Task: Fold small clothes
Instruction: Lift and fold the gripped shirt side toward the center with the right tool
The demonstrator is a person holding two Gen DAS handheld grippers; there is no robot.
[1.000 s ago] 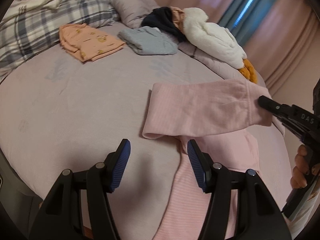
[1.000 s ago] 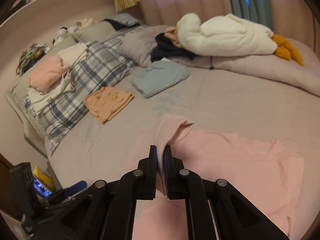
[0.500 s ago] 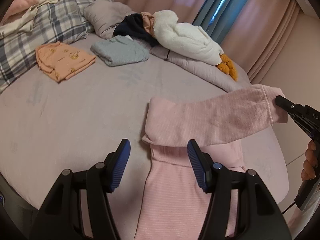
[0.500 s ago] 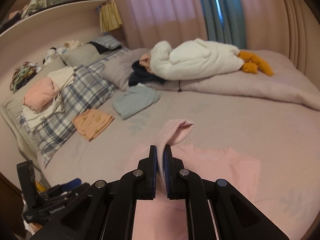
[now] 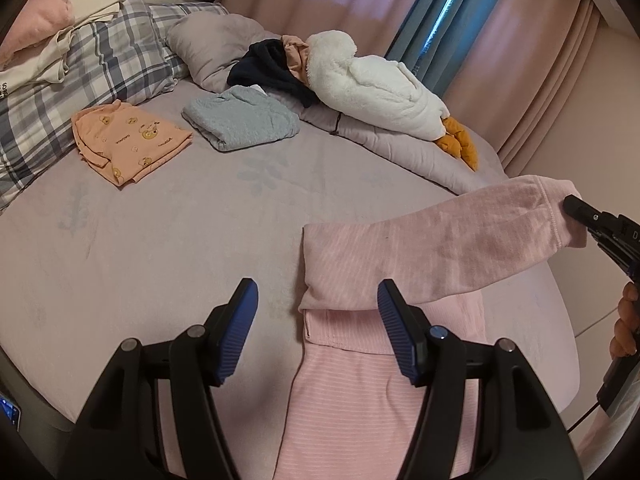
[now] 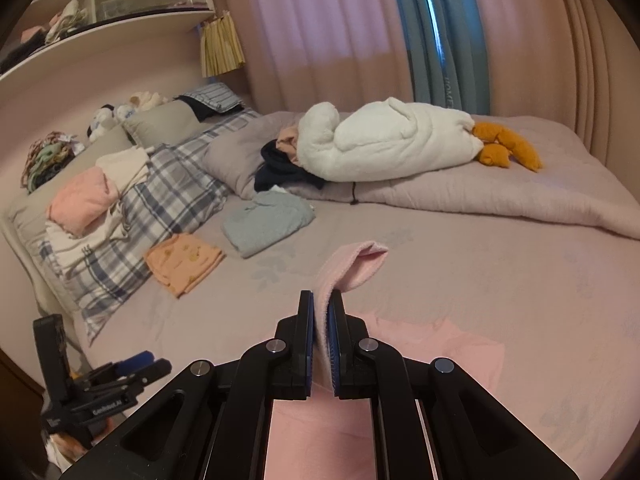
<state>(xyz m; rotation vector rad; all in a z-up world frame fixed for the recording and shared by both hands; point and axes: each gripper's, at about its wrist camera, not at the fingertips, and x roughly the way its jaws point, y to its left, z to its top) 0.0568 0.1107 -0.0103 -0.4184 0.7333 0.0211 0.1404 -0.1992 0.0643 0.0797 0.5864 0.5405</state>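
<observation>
In the left wrist view, the left gripper (image 5: pixel 318 330) hangs over the near edge of a mauve bed (image 5: pixel 160 240) with its blue-padded fingers (image 5: pixel 236 330) parted about halfway; they have just been spreading a little wider and grip nothing, though the folded edge of a pale pink striped long-sleeved top (image 5: pixel 360 380) lies below, between them. One sleeve (image 5: pixel 460 240) of that top stretches up and to the right, lifted off the bed, its cuff pinched by the right gripper (image 5: pixel 572 204), with a hand (image 5: pixel 626 326) on the handle below. Further back lie a folded orange printed garment (image 5: pixel 130 144) and a folded grey garment (image 5: pixel 242 122), just beside each other, near a white plush goose (image 5: pixel 372 88).

In the right wrist view, the right gripper (image 6: pixel 321 300) has its fingers closed tight on the pink cuff (image 6: pixel 352 266), which pokes out above the tips. The body of the top (image 6: pixel 432 344) lies flat on the bed below. The left gripper (image 6: pixel 140 366) shows at lower left.
</observation>
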